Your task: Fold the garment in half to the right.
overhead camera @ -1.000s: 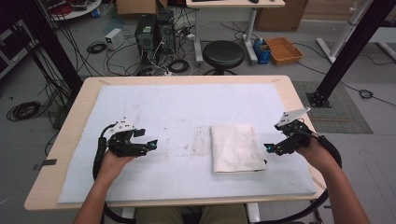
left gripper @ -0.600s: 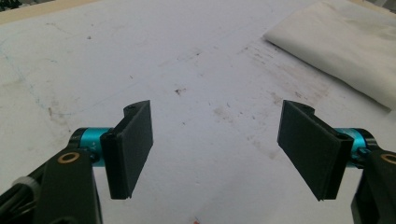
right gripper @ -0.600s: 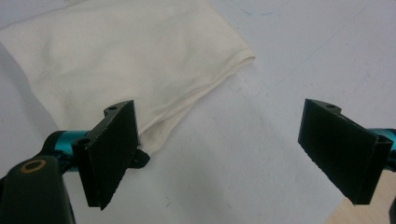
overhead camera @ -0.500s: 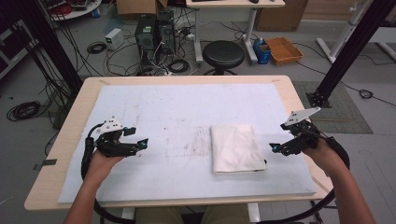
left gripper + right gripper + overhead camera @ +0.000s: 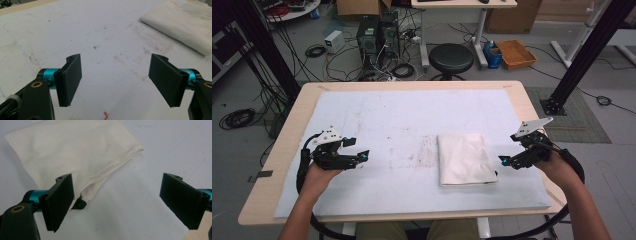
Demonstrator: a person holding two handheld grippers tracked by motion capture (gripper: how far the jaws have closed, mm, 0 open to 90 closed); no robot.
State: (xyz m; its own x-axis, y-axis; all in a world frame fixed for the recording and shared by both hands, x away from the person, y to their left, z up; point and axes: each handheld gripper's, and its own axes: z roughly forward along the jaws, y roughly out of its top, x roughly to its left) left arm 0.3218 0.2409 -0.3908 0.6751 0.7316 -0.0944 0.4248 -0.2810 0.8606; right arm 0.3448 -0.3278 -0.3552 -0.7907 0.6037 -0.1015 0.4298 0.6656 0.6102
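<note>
**Both grippers wide open, folded cloth lying free on the mat**

I have the left gripper (image 5: 354, 155) low over the white mat (image 5: 412, 115), near the table's left edge and a little toward the near side. Its jaws stand wide apart and hold nothing; in the left gripper view I see only bare, stained mat between them, with a small red scrap (image 5: 106, 115) on the mat close to the jaws.

The folded white cloth (image 5: 464, 159) lies flat on the mat, right of the middle and nearer the near edge than the far one. In the left gripper view the cloth (image 5: 185, 22) sits well off, up in the far corner of that picture.

My right gripper (image 5: 508, 161) is near the table's right edge, its tips just beside the cloth's right-hand near corner. Its jaws are also spread wide and grip nothing. In the right gripper view the cloth (image 5: 75, 150) reaches behind one jaw, and its folded edge runs across the gap between the two. A small black tab (image 5: 79, 204) shows at the cloth's corner next to that jaw. I cannot tell whether the jaw touches the fabric.
</note>
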